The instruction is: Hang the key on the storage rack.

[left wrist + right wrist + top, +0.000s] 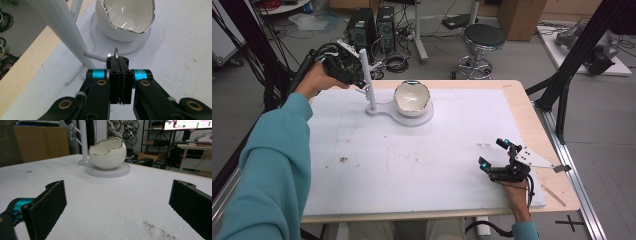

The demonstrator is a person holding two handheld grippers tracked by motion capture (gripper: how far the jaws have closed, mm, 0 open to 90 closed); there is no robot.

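Step in hand: judged as hanging a small metal ring (116, 52) on a peg (96, 56) of the white stand (368, 82), near the bench's far-left corner.
Left gripper (120, 65): jaws pressed together, pinching the ring edge-on; ring tip just beside the peg's end, touching or not cannot be told.
Doing it well: keep the ring's opening square to the peg, slide along the peg's axis, loosen only once the ring sits past the tip; avoid nudging the slim post.
Right gripper (498, 157): jaws spread wide, holding nothing, low over the bench (522, 107) near the near-right corner.
Egg-shaped bowl (412, 98): glossy white ceramic, jagged rim edged in silver, hollow, seated on the stand's round base (108, 172) toward the far edge.
Stand: matte white plastic, thin upright post with short side pegs, flat base joined to the round one.
Bench surface: white, slightly grainy sheet with scattered dark smudges; wood border at the edges.
Jaw pads: black, flat, finely textured.
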